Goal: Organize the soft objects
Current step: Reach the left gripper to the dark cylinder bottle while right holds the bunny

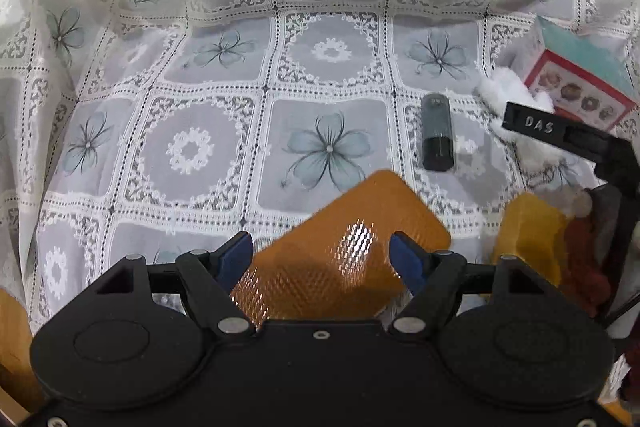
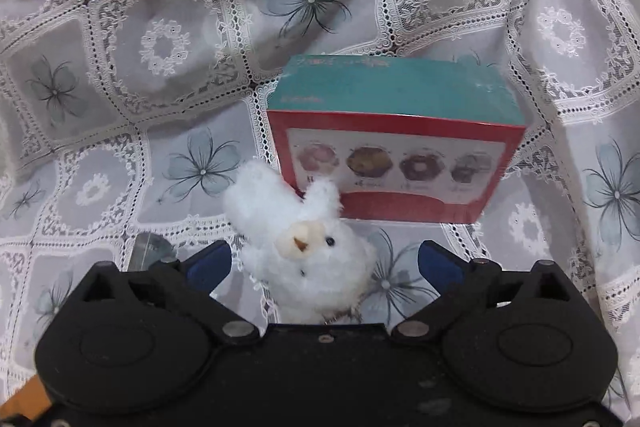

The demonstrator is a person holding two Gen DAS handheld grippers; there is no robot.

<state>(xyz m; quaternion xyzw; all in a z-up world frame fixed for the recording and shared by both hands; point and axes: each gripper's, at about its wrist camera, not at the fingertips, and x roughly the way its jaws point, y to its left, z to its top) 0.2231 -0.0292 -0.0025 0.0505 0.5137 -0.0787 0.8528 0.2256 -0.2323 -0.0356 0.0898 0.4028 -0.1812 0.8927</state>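
Note:
My left gripper (image 1: pixel 322 259) is shut on a flat orange textured pad (image 1: pixel 344 227), which tilts up above the lace tablecloth (image 1: pixel 192 147). My right gripper (image 2: pixel 326 263) stands wide open around a white fluffy plush toy (image 2: pixel 304 251) with a small orange beak. The toy sits upright on the cloth, and neither blue pad presses on it. In the left wrist view the same plush toy (image 1: pixel 516 87) lies at the right, with one black finger (image 1: pixel 536 125) of the right gripper over it.
A teal and red box (image 2: pixel 392 155) printed with doughnuts stands just behind the toy. A dark cylinder (image 1: pixel 438 135) lies on the cloth left of the toy. Yellow (image 1: pixel 532 231) and red (image 1: pixel 588 259) soft items sit at the right edge.

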